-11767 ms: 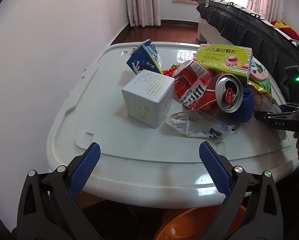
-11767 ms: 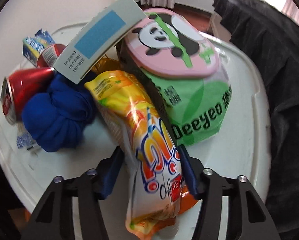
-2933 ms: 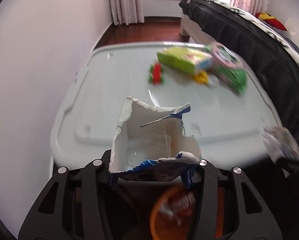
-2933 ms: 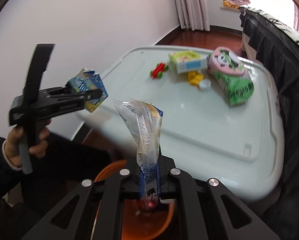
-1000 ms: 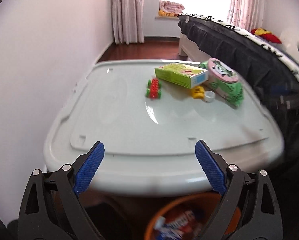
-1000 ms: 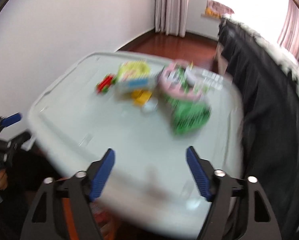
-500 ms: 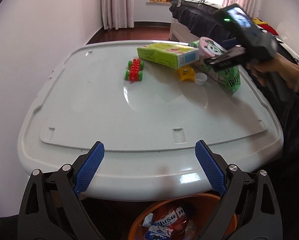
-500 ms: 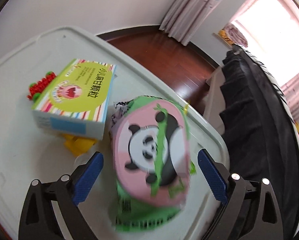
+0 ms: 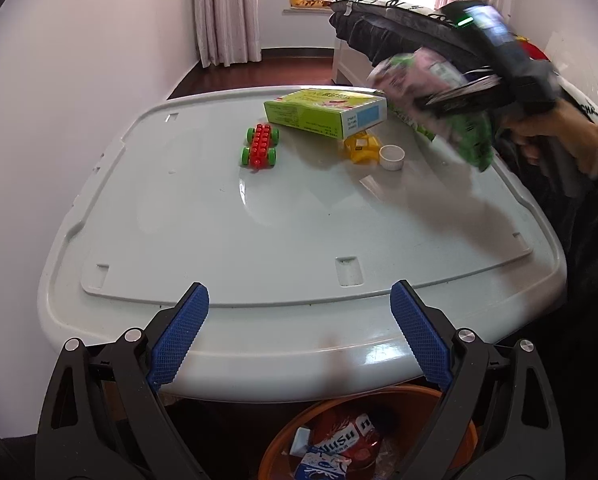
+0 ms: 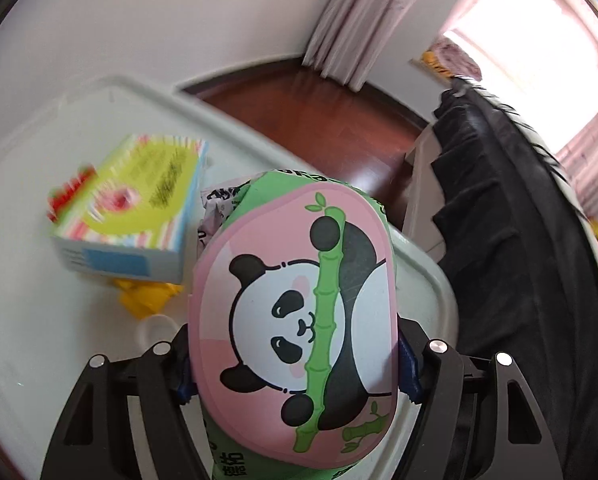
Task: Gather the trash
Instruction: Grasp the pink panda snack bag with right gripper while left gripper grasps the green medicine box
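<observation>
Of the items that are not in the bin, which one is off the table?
The green wipes pack with the panda lid, gripped by the right gripper. The box, toy car and cap rest on the table.

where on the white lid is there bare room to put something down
The near half of the white lid is bare, from its front rim up to the red toy car. The far right is crowded: green box, yellow toy, white cap.
</observation>
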